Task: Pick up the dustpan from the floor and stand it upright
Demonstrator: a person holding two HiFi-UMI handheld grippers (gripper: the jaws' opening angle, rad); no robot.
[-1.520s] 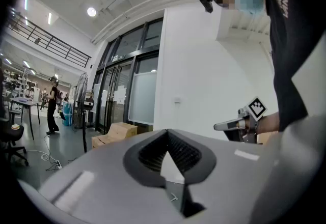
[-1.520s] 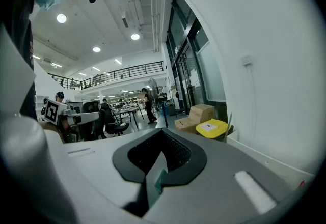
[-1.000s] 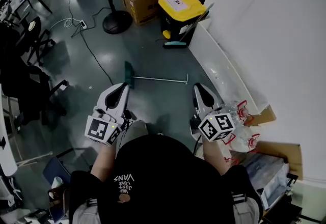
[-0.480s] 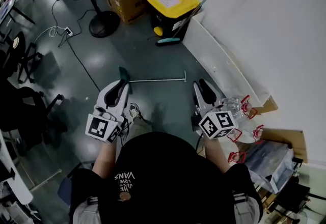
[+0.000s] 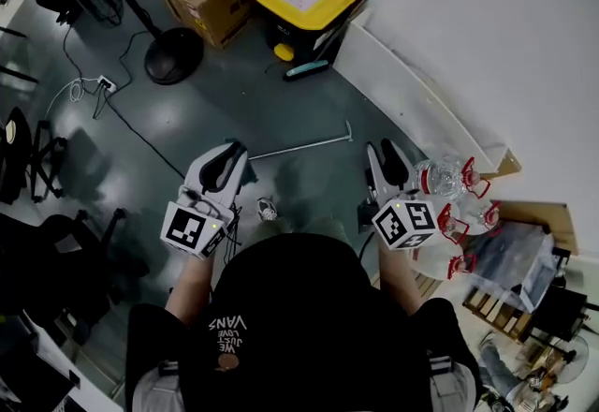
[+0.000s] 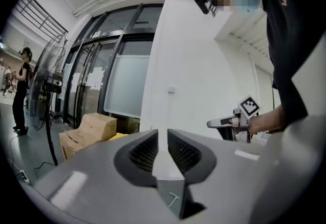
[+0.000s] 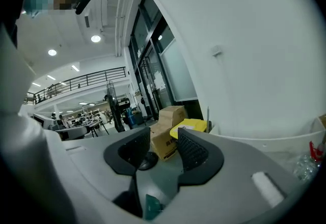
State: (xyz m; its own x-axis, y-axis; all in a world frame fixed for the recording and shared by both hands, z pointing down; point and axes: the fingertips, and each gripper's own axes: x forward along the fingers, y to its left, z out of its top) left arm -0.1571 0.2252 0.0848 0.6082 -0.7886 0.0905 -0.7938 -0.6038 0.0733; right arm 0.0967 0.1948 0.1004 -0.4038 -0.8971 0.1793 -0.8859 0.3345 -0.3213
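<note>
- Head view: the dustpan (image 5: 301, 147) lies flat on the grey floor (image 5: 215, 101). Its long handle stretches from behind the fingers of the left gripper (image 5: 234, 151) toward the right gripper (image 5: 382, 150); neither holds it.
- Left gripper view: jaws barely parted, empty; white wall (image 6: 198, 80) and cardboard box (image 6: 89, 129) ahead.
- Right gripper view: jaws have just been opening, now wide and empty; yellow-lidded bin (image 7: 191, 127) beyond.

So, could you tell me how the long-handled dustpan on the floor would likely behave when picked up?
The long-handled dustpan looks light for its size: the handle is a thin rod. Gripped near one end, it would probably swing or droop, being so long. Lying flat on the smooth, glossy floor, it may slide when nudged rather than roll.
</note>
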